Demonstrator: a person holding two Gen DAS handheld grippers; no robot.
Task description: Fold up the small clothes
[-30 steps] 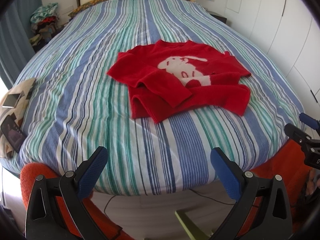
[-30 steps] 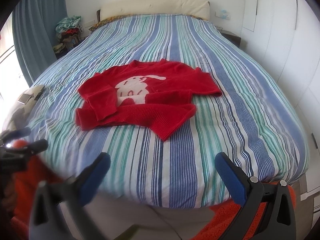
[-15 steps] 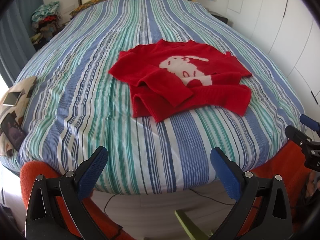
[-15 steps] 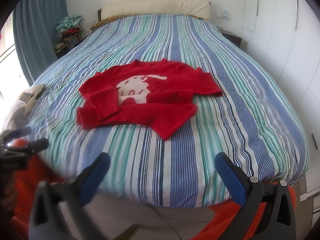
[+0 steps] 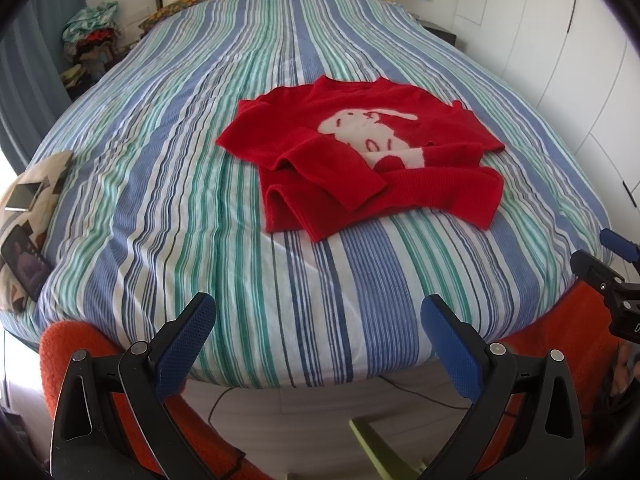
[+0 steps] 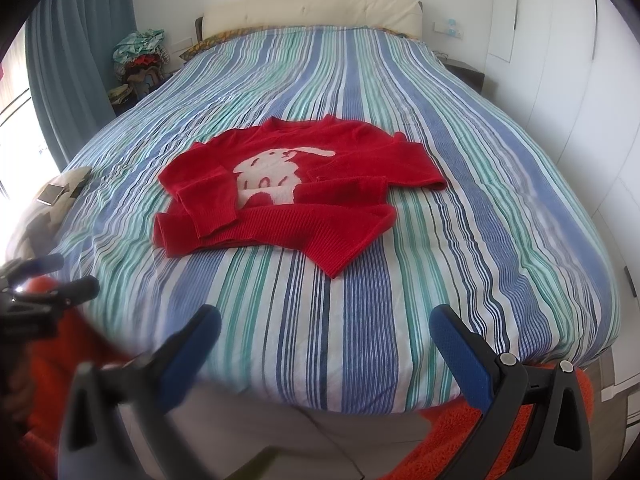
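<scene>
Jaws of left gripper [image 5: 318, 314] and right gripper [image 6: 325, 326] both apart, empty, at the bed's [image 5: 248, 240] foot. Red sweater [image 5: 360, 160] lies mid-bed, sleeves crossed. Risk: pinching the striped cover with the knit, dragging both.

Bright daylight (perhaps window-lit), fisheye-warped edges

Bedroom in a home.

Large bed [image 6: 500, 208] under a blue, green and white striped cover, cream padded headboard [image 6: 312, 10] against the far wall. White wardrobe doors [image 5: 560, 52] down one side; blue curtain [image 6: 80, 60] by a bright window on the other. Heap of clothes [image 6: 138, 56] piled in the corner beside the headboard. Dark nightstand [image 6: 466, 72] at the bed's far corner.
</scene>
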